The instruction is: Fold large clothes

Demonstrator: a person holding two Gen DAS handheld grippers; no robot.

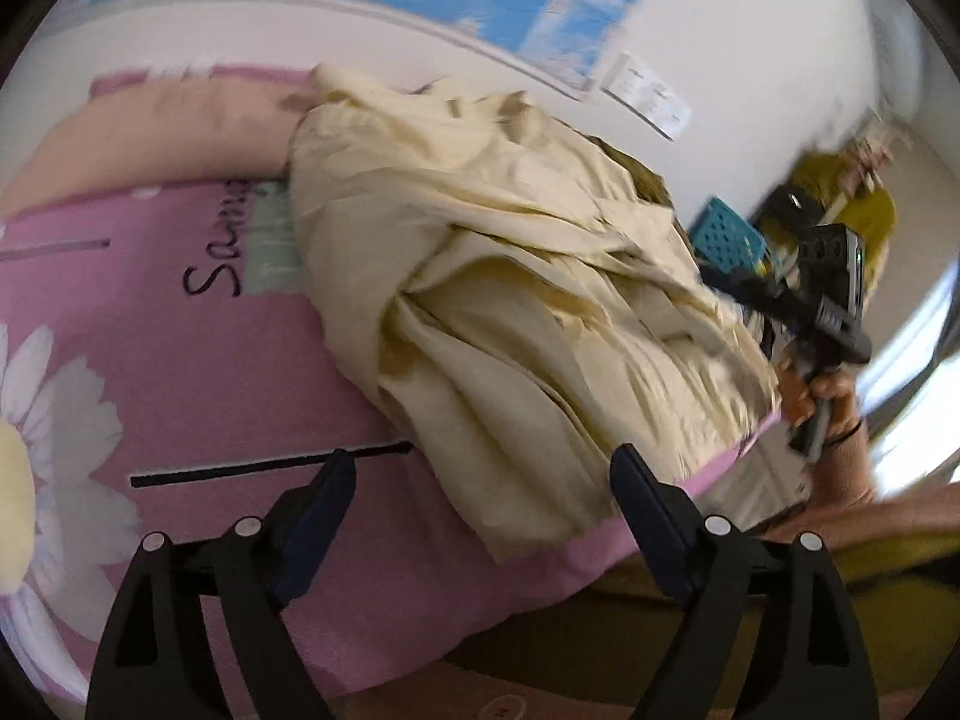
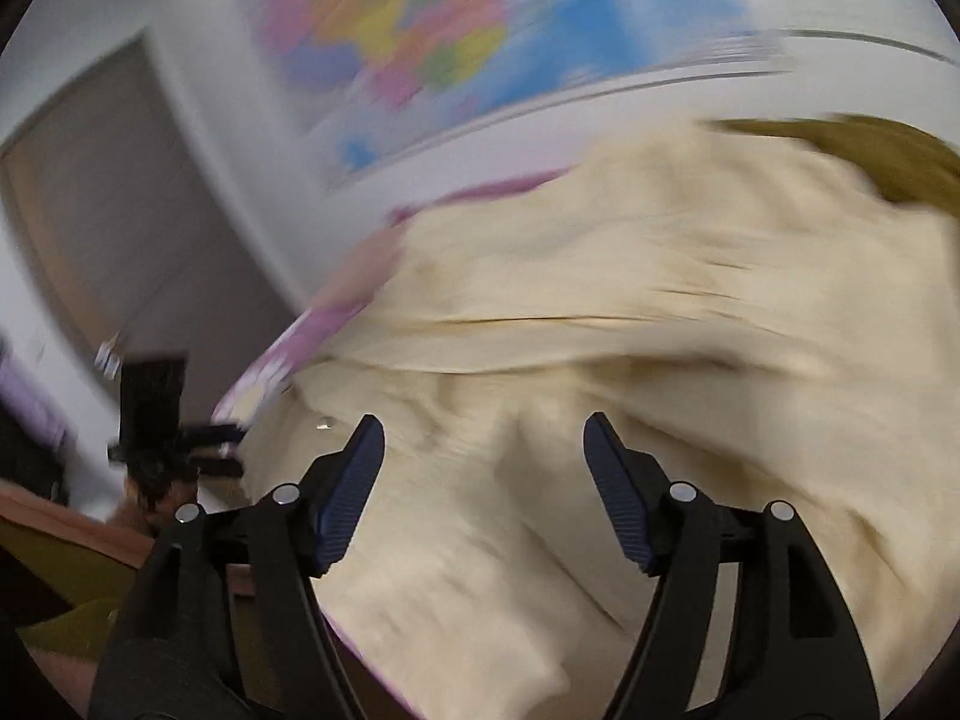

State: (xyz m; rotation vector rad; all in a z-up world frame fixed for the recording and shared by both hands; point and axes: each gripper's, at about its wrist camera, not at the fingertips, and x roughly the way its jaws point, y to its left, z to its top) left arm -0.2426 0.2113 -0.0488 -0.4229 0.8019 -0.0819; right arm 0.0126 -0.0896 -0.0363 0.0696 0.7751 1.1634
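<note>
Wall map (image 2: 420, 42) blurred, perhaps unreadable

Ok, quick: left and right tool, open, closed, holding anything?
Left tool: open, empty, above the cream garment.
Right tool: open, empty, the garment lying beyond its fingers.

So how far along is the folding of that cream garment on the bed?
Barely begun. Done: nothing folded; the cream garment lies bunched in a rumpled heap on the pink bedspread. In hand: nothing; the left gripper and right gripper are both open and empty, hovering at the cloth's near edge. Left: spread it flat, then make every fold.
</note>
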